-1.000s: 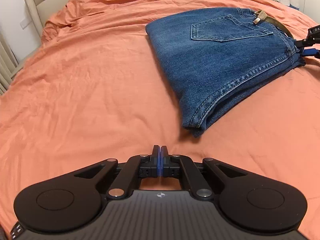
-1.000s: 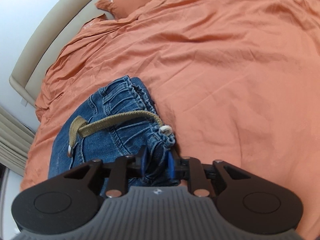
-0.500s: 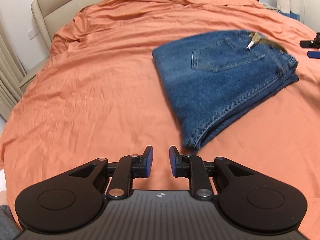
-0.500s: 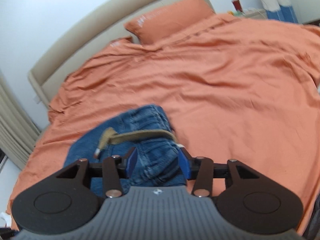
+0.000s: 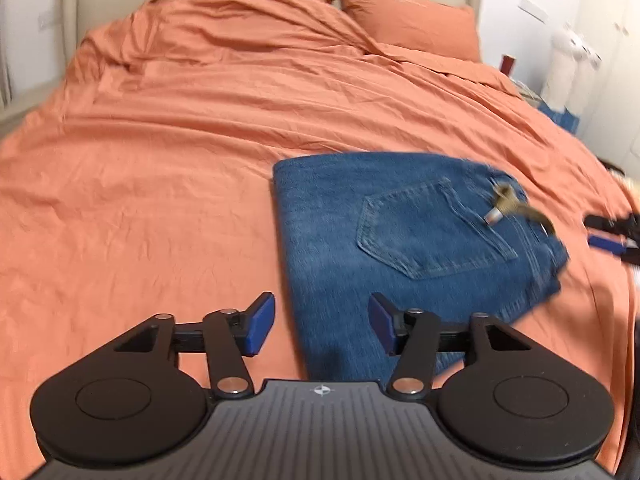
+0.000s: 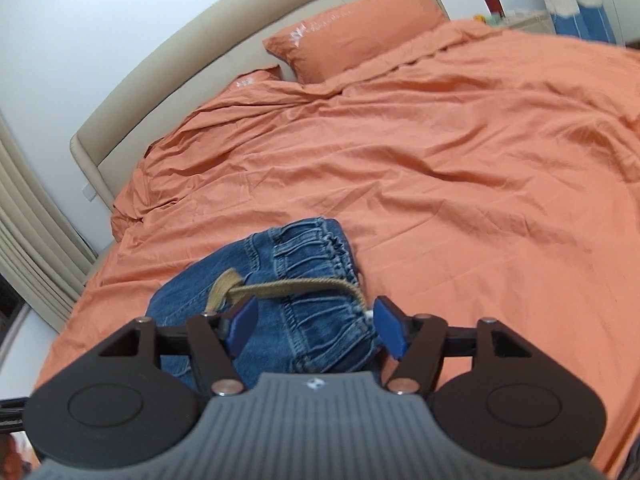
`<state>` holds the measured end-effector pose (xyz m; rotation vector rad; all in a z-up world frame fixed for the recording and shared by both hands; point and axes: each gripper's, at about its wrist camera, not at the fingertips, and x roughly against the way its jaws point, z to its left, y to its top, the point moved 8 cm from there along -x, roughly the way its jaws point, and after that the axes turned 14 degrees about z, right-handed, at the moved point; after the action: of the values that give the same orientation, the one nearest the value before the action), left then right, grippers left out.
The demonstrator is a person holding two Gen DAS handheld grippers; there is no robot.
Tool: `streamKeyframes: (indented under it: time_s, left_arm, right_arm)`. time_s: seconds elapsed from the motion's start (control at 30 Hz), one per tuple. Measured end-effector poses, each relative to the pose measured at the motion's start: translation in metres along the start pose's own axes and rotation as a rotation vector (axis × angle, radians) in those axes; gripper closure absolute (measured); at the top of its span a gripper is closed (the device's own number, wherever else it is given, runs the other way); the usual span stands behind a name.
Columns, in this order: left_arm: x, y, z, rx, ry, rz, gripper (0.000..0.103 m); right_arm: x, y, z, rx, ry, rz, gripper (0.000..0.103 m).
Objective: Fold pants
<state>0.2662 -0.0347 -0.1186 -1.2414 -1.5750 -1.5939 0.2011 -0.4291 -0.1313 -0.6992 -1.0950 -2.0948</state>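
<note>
Both my jaws now gape wide: the left gripper (image 5: pixel 321 323), shut 1 second ago, and the right gripper (image 6: pixel 313 325), which has let go of the waistband. The folded pants (image 5: pixel 404 240) lie at 1 o'clock on the bed (image 5: pixel 160 160); folding looks finished.

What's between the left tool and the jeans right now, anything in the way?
Nothing visible. The left tool is open, and the folded jeans lie directly ahead on the orange bedsheet, their near edge showing between the fingers. The right tool sits at the far side of the jeans, not in the path.
</note>
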Motion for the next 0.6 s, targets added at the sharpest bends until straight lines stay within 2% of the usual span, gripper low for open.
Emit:
streamKeyframes:
  time_s: [0.13, 0.23, 0.33, 0.43, 0.53, 0.6]
  left_arm:
    - [-0.026, 0.018, 0.019, 0.128, -0.102, 0.04, 0.036]
    - [-0.046, 0.029, 0.037, 0.241, -0.179, 0.053, 0.036]
    - [-0.072, 0.035, 0.053, 0.334, -0.266, 0.11, 0.036]
    - [-0.096, 0.034, 0.062, 0.394, -0.368, 0.184, 0.037]
    - [-0.111, 0.032, 0.065, 0.411, -0.442, 0.217, 0.038]
    - [-0.118, 0.033, 0.066, 0.412, -0.478, 0.225, 0.038]
  right_arm:
    - [-0.018, 0.017, -0.017, -0.086, 0.045, 0.063, 0.041]
    - [-0.038, 0.023, -0.026, -0.12, 0.1, 0.149, 0.041]
    - [-0.061, 0.022, -0.039, -0.153, 0.133, 0.244, 0.041]
    - [-0.078, 0.021, -0.05, -0.158, 0.168, 0.323, 0.041]
    - [-0.093, 0.017, -0.055, -0.205, 0.279, 0.401, 0.043]
    - [-0.101, 0.016, -0.055, -0.233, 0.321, 0.428, 0.045]
